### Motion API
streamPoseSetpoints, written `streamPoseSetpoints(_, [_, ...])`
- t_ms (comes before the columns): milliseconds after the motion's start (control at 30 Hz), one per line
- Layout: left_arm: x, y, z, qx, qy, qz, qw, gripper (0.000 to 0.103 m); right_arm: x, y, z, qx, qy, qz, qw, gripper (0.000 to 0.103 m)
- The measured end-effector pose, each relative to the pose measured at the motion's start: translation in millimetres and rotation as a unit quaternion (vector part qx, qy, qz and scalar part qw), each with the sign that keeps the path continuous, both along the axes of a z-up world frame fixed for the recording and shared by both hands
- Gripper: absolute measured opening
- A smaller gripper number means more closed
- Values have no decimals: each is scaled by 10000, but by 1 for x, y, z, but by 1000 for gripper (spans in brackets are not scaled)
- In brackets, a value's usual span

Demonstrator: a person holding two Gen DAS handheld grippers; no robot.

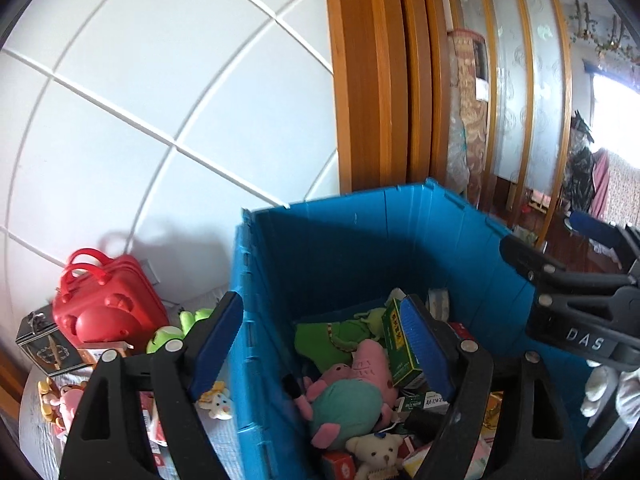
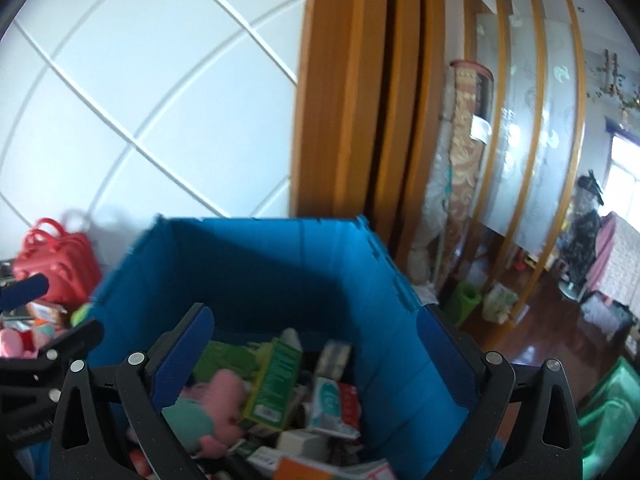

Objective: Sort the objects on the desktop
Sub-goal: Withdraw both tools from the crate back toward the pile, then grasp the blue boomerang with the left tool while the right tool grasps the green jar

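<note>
White tiled wall [image 1: 160,100], wooden door frame [image 1: 360,80], dark wood floor [image 2: 540,336], bright window [image 2: 624,168].

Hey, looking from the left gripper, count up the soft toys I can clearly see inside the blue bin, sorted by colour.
In the blue bin, left wrist view:
Pink pig plush in teal: 1
Green plush: 1
White teddy bear: 1
Total: 3; more may lie buried.

pale tabletop [image 1: 224,446] against the tiled wall, big blue crate [image 1: 256,320] on its right, red bear case [image 1: 106,302] far left, frog plush [image 1: 168,338] beside it, small toys near left
</note>
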State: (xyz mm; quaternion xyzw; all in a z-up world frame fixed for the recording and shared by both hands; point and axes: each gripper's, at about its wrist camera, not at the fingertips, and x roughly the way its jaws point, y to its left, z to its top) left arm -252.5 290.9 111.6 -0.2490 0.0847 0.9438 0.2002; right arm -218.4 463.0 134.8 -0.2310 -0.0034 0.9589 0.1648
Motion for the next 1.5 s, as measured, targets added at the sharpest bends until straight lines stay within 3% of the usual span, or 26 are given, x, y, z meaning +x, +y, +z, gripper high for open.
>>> streamPoseSetpoints(133, [26,-49,8,229,423,426,9979,95,23,-29,9,-184,286,180,9993,103])
streamPoseSetpoints(333, [59,-137,3,275,968,1157,9882,98,46,-94,16,-281,571,841,9944,103])
streamPoseSetpoints(533, [76,-227,-31,-51,990,1945,9759,99,55,-174,13,-474,749,1591,9833,103])
streamPoseSetpoints(767, [87,-339,-90,-246,481,2917,9550,99,52,-262,-10,-645,722,2373,9666,103])
streamPoseSetpoints(900, [93,-391,-121,-104,80,3292,9442,99,44,-300,-34,-845,518,2689,9581,103])
streamPoseSetpoints(1167, [89,-466,-205,145,-855,3851,9188,99,14,-354,-124,-873,-382,2861,9535,103])
streamPoseSetpoints(1400, [67,-483,-262,166,-1312,3800,9155,99,-22,-376,-208,-1202,-1108,2895,9431,103])
streamPoseSetpoints(1500, [51,-484,-284,114,-1509,3733,9153,89,-36,-395,-236,-1189,-1423,2992,9360,103])
